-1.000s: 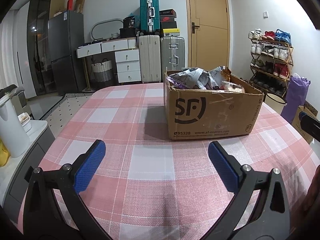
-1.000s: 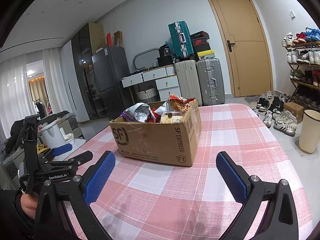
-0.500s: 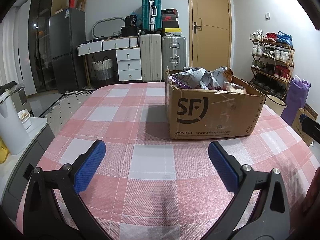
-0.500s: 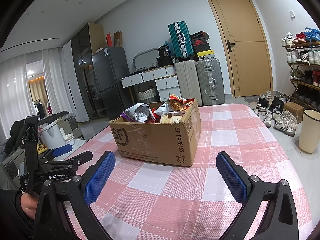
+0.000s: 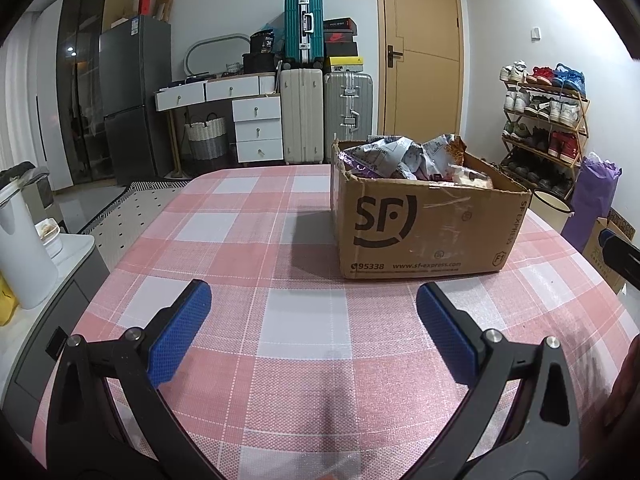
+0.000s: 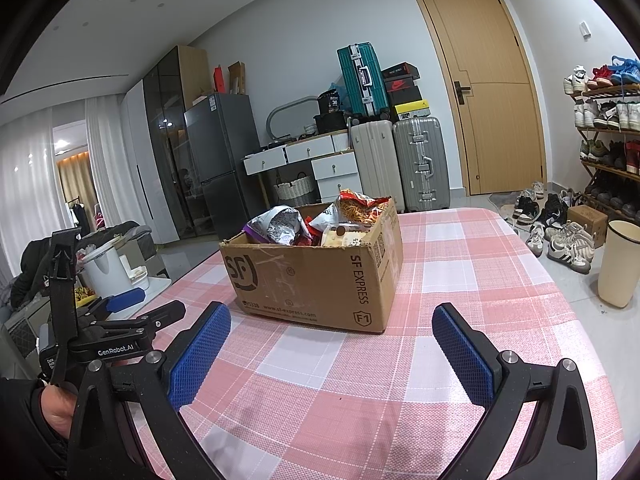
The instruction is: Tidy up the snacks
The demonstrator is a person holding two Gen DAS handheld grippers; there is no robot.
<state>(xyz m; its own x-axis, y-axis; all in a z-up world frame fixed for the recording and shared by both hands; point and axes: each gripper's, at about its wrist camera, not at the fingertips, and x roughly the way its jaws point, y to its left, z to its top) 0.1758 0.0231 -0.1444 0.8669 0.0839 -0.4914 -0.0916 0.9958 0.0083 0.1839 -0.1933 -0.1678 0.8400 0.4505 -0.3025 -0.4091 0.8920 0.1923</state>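
Observation:
A brown SF Express cardboard box (image 5: 424, 232) stands on the pink checked tablecloth (image 5: 304, 320), filled with crumpled snack bags (image 5: 404, 156). It also shows in the right wrist view (image 6: 316, 280), with silver, purple and red bags (image 6: 320, 224) sticking out of the top. My left gripper (image 5: 312, 308) is open and empty, above the cloth, short of the box. My right gripper (image 6: 330, 330) is open and empty, just in front of the box's near corner. The left gripper also shows at the left of the right wrist view (image 6: 132, 308).
Beyond the table stand suitcases (image 5: 304, 116), white drawers (image 5: 256, 128), a grey fridge (image 5: 132, 100) and a door (image 5: 420, 52). A shoe rack (image 5: 544, 120) is at the right. A white bin (image 6: 618, 264) and loose shoes (image 6: 568, 240) are on the floor right of the table.
The left wrist view has shifted slightly, with the box a little further right and closer. The right gripper has hardly moved. Both stay open.

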